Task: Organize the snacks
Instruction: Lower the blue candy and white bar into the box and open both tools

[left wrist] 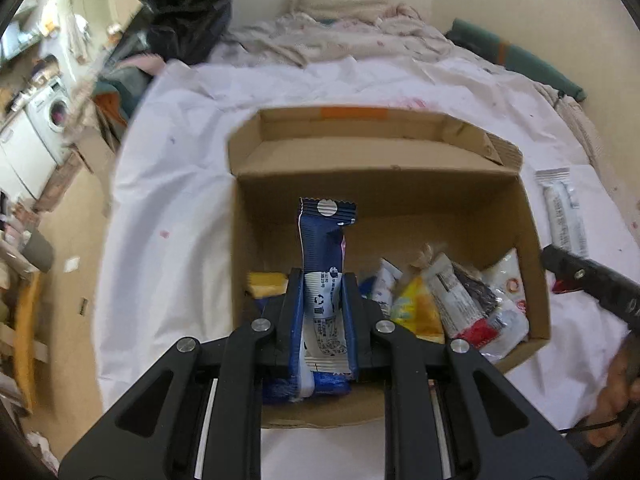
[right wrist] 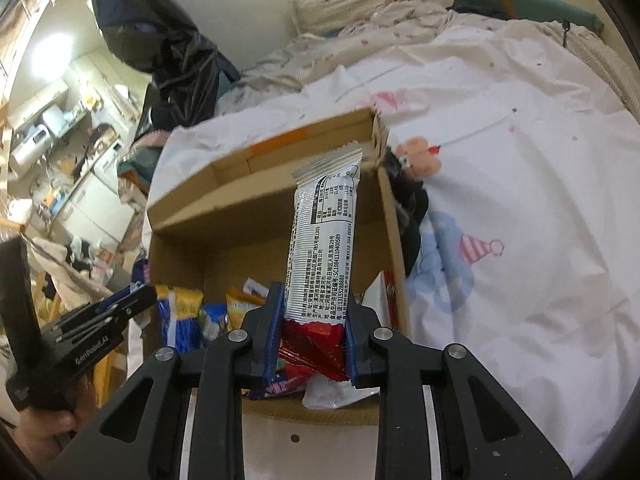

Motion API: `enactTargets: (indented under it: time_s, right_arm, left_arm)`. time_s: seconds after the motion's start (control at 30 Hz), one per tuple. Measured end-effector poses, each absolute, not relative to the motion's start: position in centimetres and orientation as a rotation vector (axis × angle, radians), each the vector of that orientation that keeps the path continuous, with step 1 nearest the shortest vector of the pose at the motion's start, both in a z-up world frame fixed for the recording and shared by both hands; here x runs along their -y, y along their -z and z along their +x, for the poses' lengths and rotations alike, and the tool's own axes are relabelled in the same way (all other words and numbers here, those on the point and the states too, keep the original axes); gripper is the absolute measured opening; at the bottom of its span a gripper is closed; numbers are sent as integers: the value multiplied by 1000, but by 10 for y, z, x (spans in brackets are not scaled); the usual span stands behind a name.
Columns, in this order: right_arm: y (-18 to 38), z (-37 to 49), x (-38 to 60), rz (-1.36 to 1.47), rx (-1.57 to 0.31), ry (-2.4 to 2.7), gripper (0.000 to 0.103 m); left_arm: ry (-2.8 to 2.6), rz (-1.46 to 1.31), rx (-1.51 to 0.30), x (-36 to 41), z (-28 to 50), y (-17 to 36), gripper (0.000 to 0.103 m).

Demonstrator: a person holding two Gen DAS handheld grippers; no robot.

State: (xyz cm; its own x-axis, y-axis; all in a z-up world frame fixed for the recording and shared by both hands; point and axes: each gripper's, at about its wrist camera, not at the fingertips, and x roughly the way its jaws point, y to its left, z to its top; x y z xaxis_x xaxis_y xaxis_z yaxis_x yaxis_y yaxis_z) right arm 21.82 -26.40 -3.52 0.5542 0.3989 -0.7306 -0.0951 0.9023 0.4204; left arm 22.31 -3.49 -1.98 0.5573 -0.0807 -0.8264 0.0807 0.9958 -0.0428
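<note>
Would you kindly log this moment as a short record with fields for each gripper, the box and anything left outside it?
left gripper: shut on a blue and white snack packet, held over the box
right gripper: shut on a silver and red snack packet, held over the box
open brown cardboard box: on a white printed bedsheet, holds mixed snack packets
outside box: one silver-white snack packet on the sheet
</note>
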Motion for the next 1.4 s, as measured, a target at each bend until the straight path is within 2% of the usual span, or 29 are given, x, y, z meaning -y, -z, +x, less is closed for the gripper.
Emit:
enactTargets:
  time_s: [0.2, 0.5, 0.9, 0.93, 1.0, 1.03, 1.07, 1.1, 1.13, 1.17, 1.3, 1.4]
  right_arm:
    - [47, 224, 242, 342, -1002, -338, 27]
    - [70, 226, 216, 331, -1114, -401, 28]
    - [73, 220, 212, 299, -1138, -404, 30]
    - [72, 219, 211, 293, -1131, -406, 30]
    - [71, 219, 212, 305, -1125, -412, 30]
    - [70, 220, 213, 313, -1123, -410, 30]
    - [69, 220, 215, 318, -1120, -400, 33]
    - [69, 220, 216, 319, -1118, -393, 37]
    - [67, 221, 218, 325, -1112, -384, 50]
    - [64, 222, 221, 341, -1098, -375, 65]
    - [53, 222, 231, 383, -1050, -352, 69]
    - [45, 220, 239, 420, -1022, -342, 85]
  left_arm:
    - [135, -111, -1033, 32, 230, 30, 15]
    - [142, -80, -1038, 44, 227, 36, 16]
    - [125, -34, -1047, 49, 222, 39, 18]
    - [127, -32, -1046, 49, 222, 39, 21]
    - [131, -36, -1042, 49, 221, 37, 38]
    - [131, -42, -1030, 48, 219, 34, 51]
    - [129, -46, -1020, 46, 218, 33, 62]
    - [124, -46, -1007, 45, 217, 30, 67]
    - [115, -43, -996, 44, 216, 28, 74]
    - [107, -38, -986, 43, 215, 26, 76]
    - [67, -10, -952, 40, 212, 20, 76]
    - [51, -24, -934, 33, 208, 14, 76]
